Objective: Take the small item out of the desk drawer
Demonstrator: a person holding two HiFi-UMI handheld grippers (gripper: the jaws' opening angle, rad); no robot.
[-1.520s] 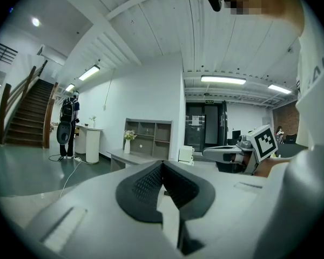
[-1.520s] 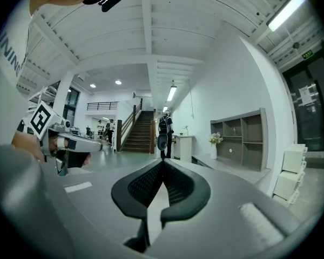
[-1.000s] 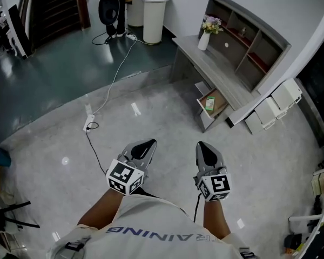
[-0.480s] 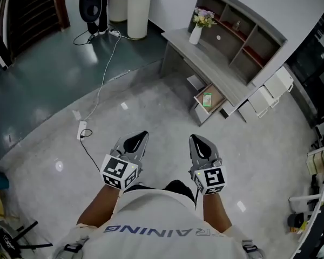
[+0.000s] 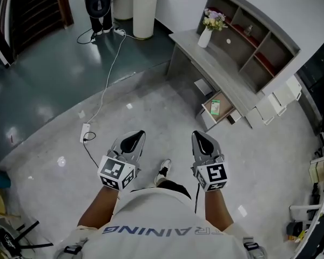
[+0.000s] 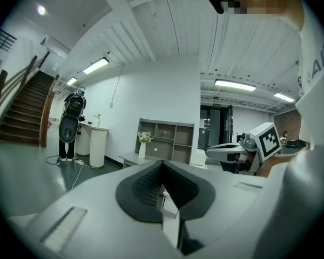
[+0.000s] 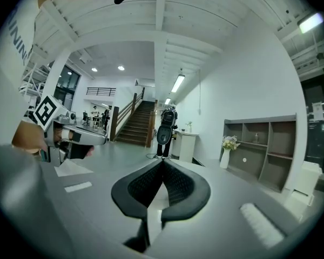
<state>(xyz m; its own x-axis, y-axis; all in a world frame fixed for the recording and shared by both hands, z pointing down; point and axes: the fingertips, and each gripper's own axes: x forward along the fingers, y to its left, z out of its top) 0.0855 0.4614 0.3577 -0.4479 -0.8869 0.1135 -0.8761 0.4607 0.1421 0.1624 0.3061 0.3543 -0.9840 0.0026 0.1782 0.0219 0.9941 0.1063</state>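
A grey desk [image 5: 216, 63] with a shelf unit stands against the far wall, well ahead of me. Its lower drawer [image 5: 210, 114] is pulled out, and a small green item [image 5: 215, 107] lies inside. My left gripper [image 5: 134, 140] and right gripper [image 5: 201, 138] are held side by side at waist height over the floor, far short of the desk. Both are shut with nothing between the jaws. The desk [image 6: 130, 158] shows over the left gripper's shut jaws. Beside the right gripper's jaws its shelf unit [image 7: 262, 144] is visible.
A white vase with flowers [image 5: 207, 34] stands on the desk. White boxes [image 5: 278, 101] sit right of it. A cable and power strip [image 5: 85, 132] lie on the floor to the left. A white pedestal [image 5: 143, 7] and a dark standing device [image 5: 100, 4] are at the back.
I have walked on, one shoe now showing between the grippers. The desk and open drawer have shifted a little in the head view. Both grippers stay shut and side by side.
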